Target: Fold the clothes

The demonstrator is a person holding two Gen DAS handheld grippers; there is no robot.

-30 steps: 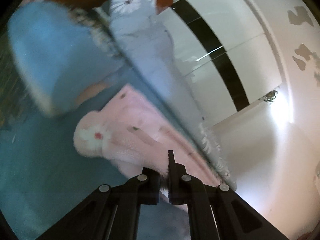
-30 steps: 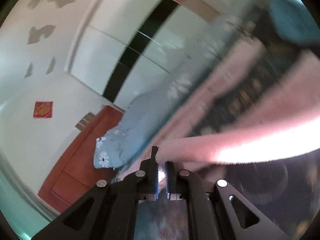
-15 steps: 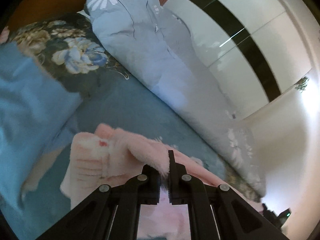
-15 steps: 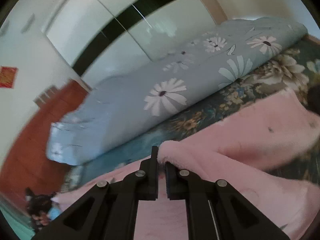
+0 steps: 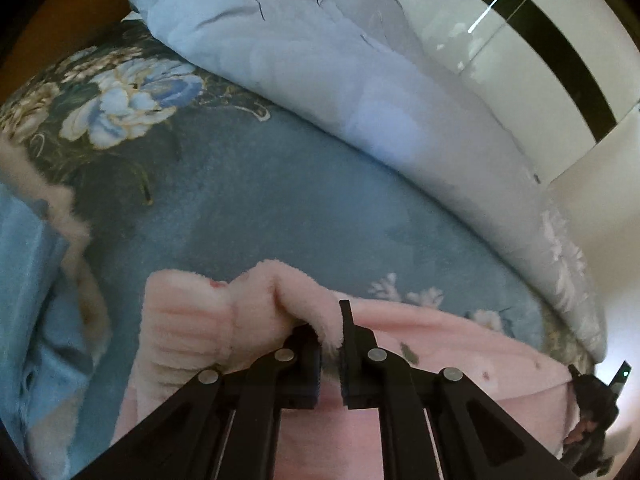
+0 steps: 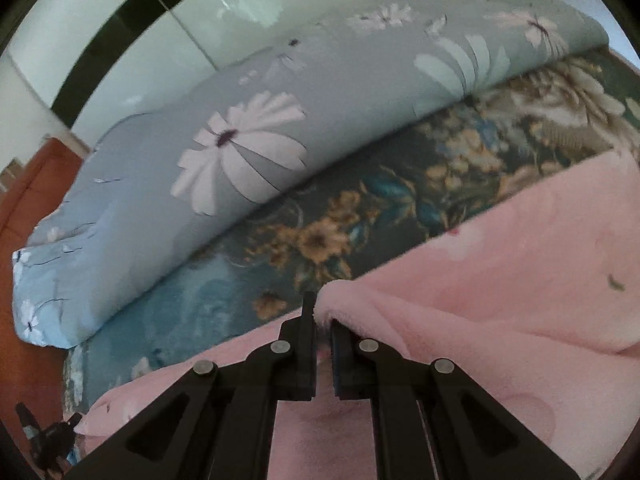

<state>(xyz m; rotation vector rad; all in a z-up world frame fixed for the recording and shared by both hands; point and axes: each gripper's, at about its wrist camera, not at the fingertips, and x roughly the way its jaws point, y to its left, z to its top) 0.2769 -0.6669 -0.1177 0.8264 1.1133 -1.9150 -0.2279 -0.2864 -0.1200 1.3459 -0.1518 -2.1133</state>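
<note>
The left tongs [image 5: 330, 344] have their jaws opening, with a fluffy fold of the pink fleece garment [image 5: 440, 344] still between the pads and pressed by them. The right tongs [image 6: 323, 330] are clamped tight on another edge of the same pink fleece garment [image 6: 500, 280], which bunches up just over the fingertips. From both grips the garment spreads across the bed [image 5: 280, 208], whose cover is teal blue with large flower prints, blue and cream in the left view and gold and tan in the right view. In the left view a ribbed cuff [image 5: 184, 320] of the garment lies just left of the tongs, and a light blue cloth [image 5: 28, 280] with a fuzzy pale trim sits at the bed's left edge. Along the bed's far edge runs a rolled pale blue quilt [image 6: 180, 208] printed with white daisies, touching the bed cover. Behind the quilt stands a glossy white wardrobe [image 6: 120, 40] with a black band. Reddish-brown wood [image 6: 24, 208] shows by the bed's far left corner in the right view.
</note>
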